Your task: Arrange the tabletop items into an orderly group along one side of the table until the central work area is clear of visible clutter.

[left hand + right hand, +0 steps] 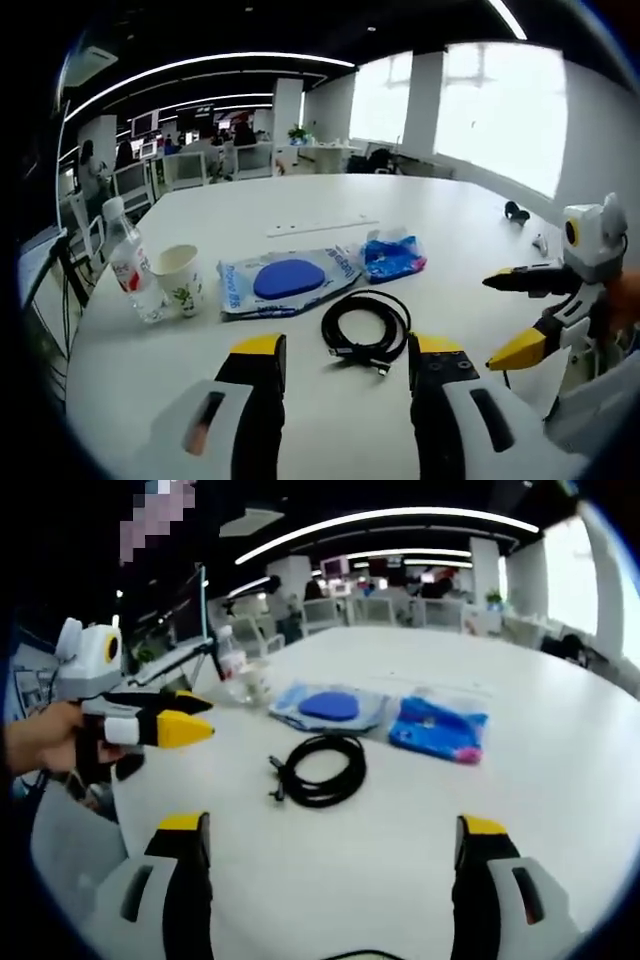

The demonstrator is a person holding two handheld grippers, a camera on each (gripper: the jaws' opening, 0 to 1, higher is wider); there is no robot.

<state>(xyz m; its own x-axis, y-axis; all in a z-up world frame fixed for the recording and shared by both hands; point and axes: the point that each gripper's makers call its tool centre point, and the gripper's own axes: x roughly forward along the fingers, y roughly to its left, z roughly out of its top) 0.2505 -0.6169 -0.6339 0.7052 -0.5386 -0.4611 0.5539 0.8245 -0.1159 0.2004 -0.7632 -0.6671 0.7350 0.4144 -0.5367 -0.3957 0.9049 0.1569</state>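
On the white table lie a coiled black cable, a clear pouch holding a blue disc and a crumpled blue packet. A paper cup and a water bottle stand at the left edge. My left gripper is open, just short of the cable, holding nothing. My right gripper comes in from the right, open and apart from everything. In the right gripper view the cable, pouch and packet lie beyond my open right gripper; the left gripper hovers at left.
A thin white strip lies behind the pouch, and a small black object sits far right. The cup and bottle stand near the table's edge. Office desks, chairs and people fill the room behind.
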